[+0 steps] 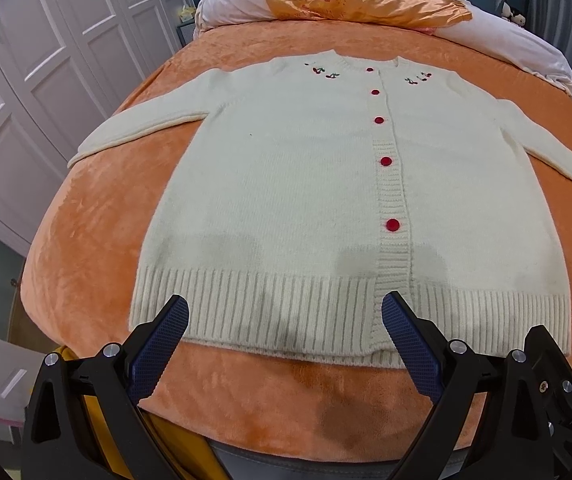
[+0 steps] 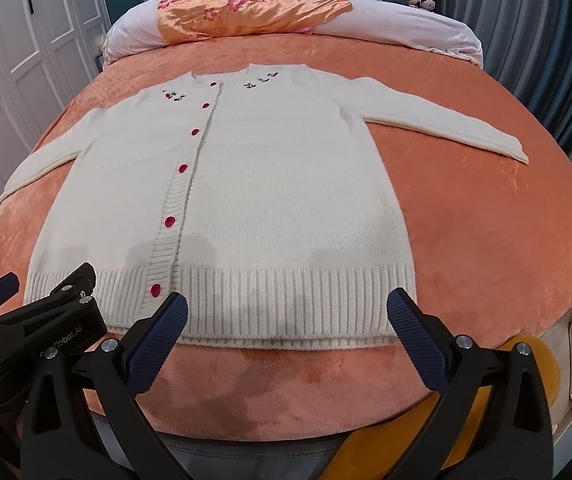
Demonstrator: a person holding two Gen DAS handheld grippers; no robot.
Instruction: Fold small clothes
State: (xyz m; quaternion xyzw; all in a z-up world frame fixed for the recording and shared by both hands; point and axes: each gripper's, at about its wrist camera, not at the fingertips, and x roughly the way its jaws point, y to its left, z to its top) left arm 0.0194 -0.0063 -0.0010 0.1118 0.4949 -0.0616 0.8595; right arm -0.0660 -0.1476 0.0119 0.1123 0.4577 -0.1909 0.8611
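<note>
Ribbed hem [image 1: 326, 312] edges a flat cream cardigan [image 1: 306, 184], red-buttoned.

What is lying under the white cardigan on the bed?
The cardigan lies flat on an orange plush blanket, which shows all around it. What the blanket looks like beneath the cardigan is covered. Both grippers, left and right, hover open near the hem.

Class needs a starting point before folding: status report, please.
Left tongs open, right tongs open, both empty. Cardigan flat on bed, buttoned, sleeves spread. Nothing in the way.
</note>
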